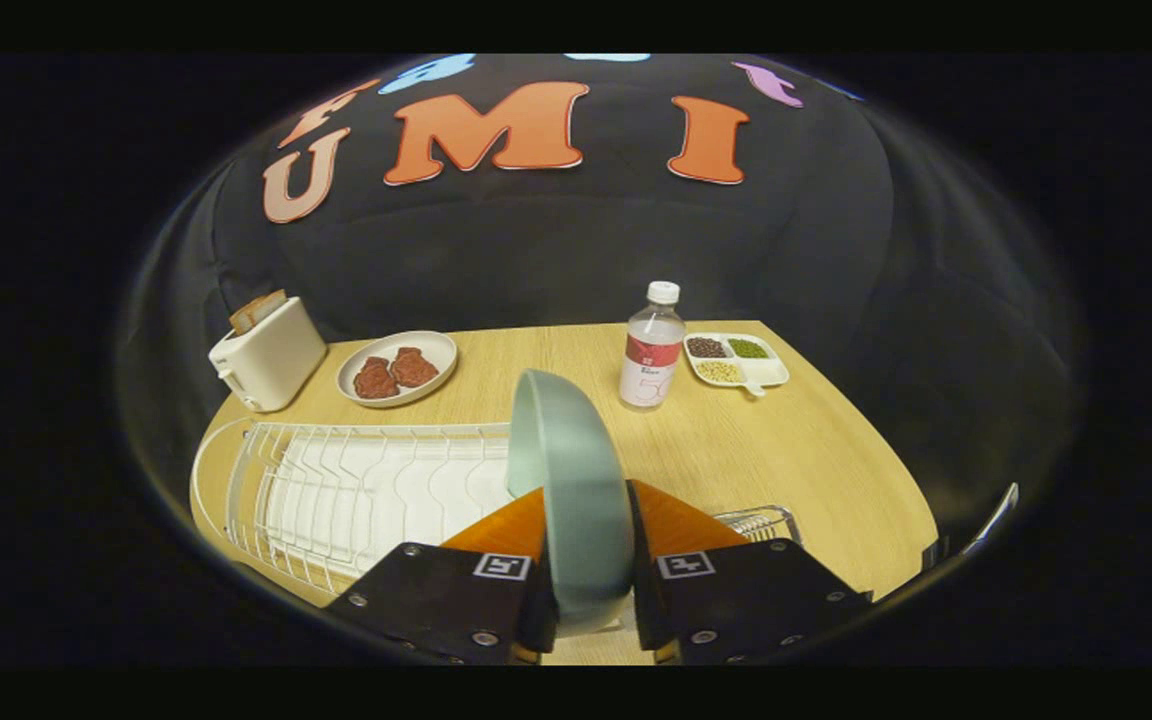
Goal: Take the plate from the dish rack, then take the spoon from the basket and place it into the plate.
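Jaws were closed down to plate width, both fingers pressing the grey-green plate (571, 490), one on each face. Gripper (588, 590) held it on edge, upright, rim pointing ahead, lifted above the right end of the white wire dish rack (336, 490). Corner of a wire basket (761, 520) showed just right of the fingers; spoon couldn't be made out. Beyond on the wooden table (836, 460): water bottle (652, 350), divided tray of beans (736, 360), plate with two brown pieces of food (397, 367), white toaster (267, 352) with bread.
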### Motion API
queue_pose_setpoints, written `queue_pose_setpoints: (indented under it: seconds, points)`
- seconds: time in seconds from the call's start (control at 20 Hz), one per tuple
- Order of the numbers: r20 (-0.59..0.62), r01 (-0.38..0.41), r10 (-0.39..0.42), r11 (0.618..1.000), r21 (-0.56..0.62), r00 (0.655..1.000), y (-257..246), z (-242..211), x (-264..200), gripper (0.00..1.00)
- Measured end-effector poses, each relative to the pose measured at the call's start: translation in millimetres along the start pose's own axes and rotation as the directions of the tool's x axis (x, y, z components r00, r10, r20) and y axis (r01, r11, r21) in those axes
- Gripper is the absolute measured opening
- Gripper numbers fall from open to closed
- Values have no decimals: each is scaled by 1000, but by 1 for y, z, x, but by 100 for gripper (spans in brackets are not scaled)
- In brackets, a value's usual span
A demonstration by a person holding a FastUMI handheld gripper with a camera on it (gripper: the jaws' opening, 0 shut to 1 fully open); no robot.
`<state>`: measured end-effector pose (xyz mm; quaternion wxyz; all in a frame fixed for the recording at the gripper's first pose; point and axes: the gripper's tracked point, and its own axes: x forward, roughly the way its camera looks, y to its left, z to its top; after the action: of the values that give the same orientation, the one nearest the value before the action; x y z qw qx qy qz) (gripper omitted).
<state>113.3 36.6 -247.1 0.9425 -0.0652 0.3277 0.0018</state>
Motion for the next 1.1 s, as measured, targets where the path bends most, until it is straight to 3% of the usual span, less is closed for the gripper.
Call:
queue_pose_setpoints:
  seconds: [0.1,0.5,1.1]
  points:
    - [0,40,-40,999,-16,999,-5,3,-3,29]
    - [103,136,-127,987,-90,987,-10,40,-23,27]
    - [126,89,-95,995,50,987,-18,26,-98,27]
